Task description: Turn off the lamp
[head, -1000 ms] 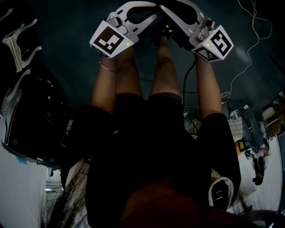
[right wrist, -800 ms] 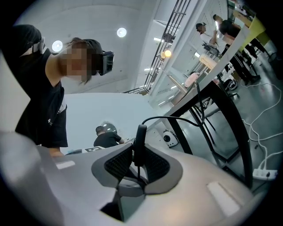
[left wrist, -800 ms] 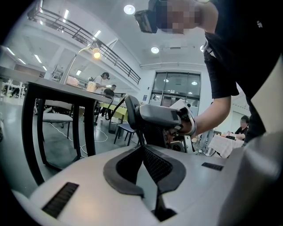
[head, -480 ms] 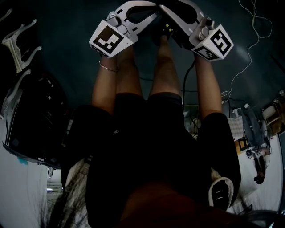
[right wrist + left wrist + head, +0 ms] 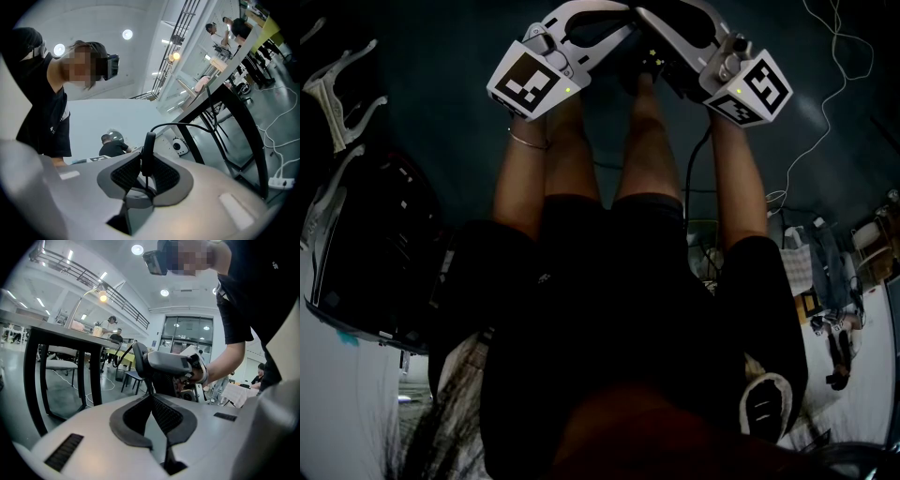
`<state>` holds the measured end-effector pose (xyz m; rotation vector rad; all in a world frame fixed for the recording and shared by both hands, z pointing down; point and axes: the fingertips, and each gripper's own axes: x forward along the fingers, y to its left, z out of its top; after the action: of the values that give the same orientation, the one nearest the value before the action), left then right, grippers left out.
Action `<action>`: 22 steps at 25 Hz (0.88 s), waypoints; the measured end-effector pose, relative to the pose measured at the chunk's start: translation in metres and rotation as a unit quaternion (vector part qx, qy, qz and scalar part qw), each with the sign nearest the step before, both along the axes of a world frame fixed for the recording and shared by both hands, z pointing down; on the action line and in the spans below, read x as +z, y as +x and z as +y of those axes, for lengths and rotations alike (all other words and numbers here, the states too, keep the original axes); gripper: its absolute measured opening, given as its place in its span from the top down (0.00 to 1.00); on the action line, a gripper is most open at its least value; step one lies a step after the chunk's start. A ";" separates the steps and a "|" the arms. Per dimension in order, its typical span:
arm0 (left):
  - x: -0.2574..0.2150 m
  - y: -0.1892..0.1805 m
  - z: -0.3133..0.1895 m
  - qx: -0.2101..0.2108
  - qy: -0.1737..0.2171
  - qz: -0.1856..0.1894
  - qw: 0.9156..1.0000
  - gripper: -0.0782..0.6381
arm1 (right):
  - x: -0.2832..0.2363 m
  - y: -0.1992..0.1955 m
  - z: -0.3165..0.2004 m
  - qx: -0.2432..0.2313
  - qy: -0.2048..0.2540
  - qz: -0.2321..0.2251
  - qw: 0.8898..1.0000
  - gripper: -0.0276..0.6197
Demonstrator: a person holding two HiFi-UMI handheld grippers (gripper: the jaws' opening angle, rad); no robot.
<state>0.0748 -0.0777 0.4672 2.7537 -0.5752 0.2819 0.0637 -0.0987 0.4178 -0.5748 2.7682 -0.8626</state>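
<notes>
The right gripper (image 5: 146, 165) pinches a black cord switch (image 5: 148, 147) upright between its pads. The left gripper (image 5: 151, 398), its jaws pressed together at the tips, points at that switch from just beside it. Beyond them, the lamp (image 5: 101, 297) shines lit on the black-legged table (image 5: 56, 331), toward its far end.
</notes>
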 end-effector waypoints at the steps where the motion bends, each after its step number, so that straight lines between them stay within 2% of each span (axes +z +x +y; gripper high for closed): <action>1: 0.000 0.000 0.000 0.002 0.004 -0.004 1.000 0.87 | 0.000 0.000 0.000 0.000 0.000 0.001 1.000 0.84; 9: -0.001 0.001 -0.001 -0.003 -0.008 0.009 1.000 0.87 | 0.001 0.001 -0.001 0.000 -0.001 -0.001 1.000 0.84; 22: 0.002 -0.002 -0.001 0.002 0.003 0.002 1.000 0.87 | 0.001 0.001 -0.001 0.002 0.002 0.001 1.000 0.86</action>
<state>0.0726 -0.0784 0.4687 2.7608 -0.5713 0.2755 0.0648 -0.1002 0.4184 -0.5804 2.7690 -0.8551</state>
